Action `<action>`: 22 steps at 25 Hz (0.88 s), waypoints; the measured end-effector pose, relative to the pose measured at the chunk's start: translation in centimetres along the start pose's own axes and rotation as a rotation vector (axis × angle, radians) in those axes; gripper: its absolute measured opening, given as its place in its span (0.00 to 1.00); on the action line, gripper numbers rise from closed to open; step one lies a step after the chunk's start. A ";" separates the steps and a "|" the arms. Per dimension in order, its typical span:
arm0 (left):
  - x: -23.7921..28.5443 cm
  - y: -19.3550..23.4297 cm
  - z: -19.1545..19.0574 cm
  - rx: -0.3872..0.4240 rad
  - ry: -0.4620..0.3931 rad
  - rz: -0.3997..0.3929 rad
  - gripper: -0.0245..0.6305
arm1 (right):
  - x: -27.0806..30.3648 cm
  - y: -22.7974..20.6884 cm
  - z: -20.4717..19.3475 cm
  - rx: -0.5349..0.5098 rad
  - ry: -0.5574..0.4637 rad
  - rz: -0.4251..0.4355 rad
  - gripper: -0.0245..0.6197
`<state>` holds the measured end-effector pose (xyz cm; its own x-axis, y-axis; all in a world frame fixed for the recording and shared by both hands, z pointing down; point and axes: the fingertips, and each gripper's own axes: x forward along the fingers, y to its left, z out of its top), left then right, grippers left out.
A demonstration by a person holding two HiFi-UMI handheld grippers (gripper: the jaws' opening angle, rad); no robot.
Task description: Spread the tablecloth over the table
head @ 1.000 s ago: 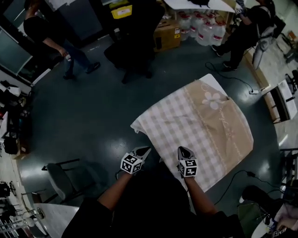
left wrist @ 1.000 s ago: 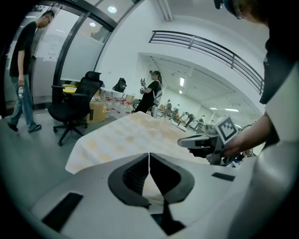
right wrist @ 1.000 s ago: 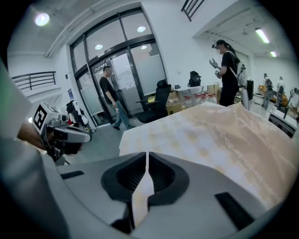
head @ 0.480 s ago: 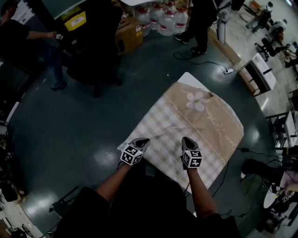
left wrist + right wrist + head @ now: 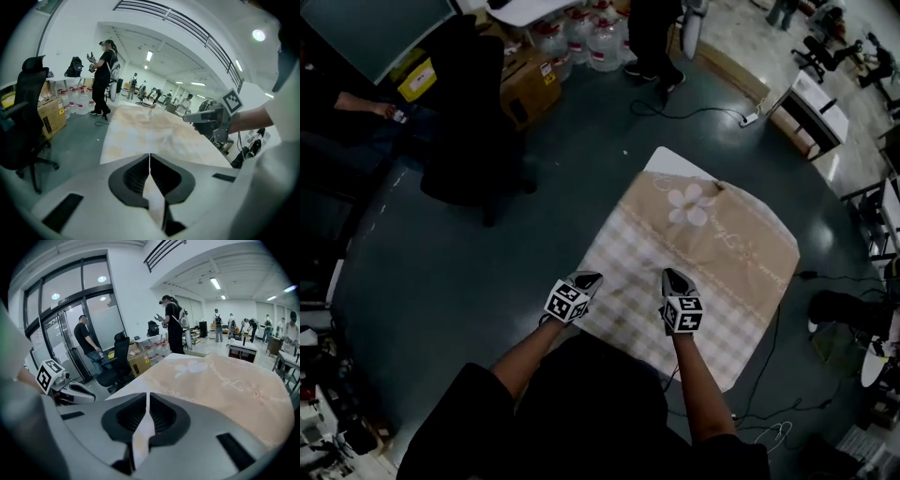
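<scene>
We stand in a large workroom with a dark, shiny floor [image 5: 441, 272]. On the left are a black office chair [image 5: 473, 122], a cardboard box [image 5: 530, 89] and a cluster of water bottles [image 5: 581, 42], and to their right is the table [image 5: 670, 164], of which only a white far corner shows bare. The tablecloth [image 5: 703, 253], checked near us and beige with a flower further off, covers the rest of the top. Our left gripper [image 5: 589, 279] is clenched on the cloth's near edge, with a strip of fabric pinched between its closed jaws. Our right gripper [image 5: 673, 277], further along the same edge, grips the fabric the same way. We judge this to be the squaring step, since the cloth is laid but sits askew. The next move calls for holding both grips, shifting the cloth toward the bare corner and settling the edge evenly before letting go. Compared with a second ago, the room has swung round in the head view, so the bottles now sit at top centre rather than top right. Both grippers keep the same edge, and the white corner stays uncovered.
</scene>
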<state>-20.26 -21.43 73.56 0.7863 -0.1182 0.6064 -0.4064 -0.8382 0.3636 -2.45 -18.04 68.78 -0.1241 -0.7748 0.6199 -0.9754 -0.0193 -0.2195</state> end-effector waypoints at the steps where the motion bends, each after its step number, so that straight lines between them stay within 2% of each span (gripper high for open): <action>1: 0.3 0.4 0.4 0.009 0.011 0.012 0.07 | 0.5 -0.3 0.3 0.003 -0.005 0.012 0.09; 4: 0.6 1.0 2.3 0.025 0.024 0.027 0.07 | 1.8 -0.7 1.8 0.002 0.000 0.036 0.09; 9: 2.8 2.0 5.5 0.065 0.031 0.008 0.07 | 4.5 -2.7 5.5 0.030 -0.003 0.018 0.09; 15: 6.0 3.2 5.6 0.063 0.051 -0.037 0.07 | 9.1 -4.4 8.3 0.035 0.034 -0.030 0.09; 18: 7.7 2.3 5.4 0.066 0.045 -0.056 0.07 | 11.3 -5.2 8.7 0.002 0.053 -0.047 0.10; 21: 9.8 0.9 5.4 0.047 0.041 -0.073 0.07 | 13.9 -7.3 8.3 -0.025 0.103 -0.072 0.23; 22: 10.3 0.7 5.4 0.047 0.046 -0.084 0.07 | 14.9 -8.1 8.3 -0.020 0.119 -0.090 0.23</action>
<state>-9.93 -26.15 76.23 0.7942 -0.0226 0.6073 -0.3166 -0.8684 0.3816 5.14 -34.64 73.54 -0.0558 -0.6902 0.7214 -0.9869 -0.0716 -0.1447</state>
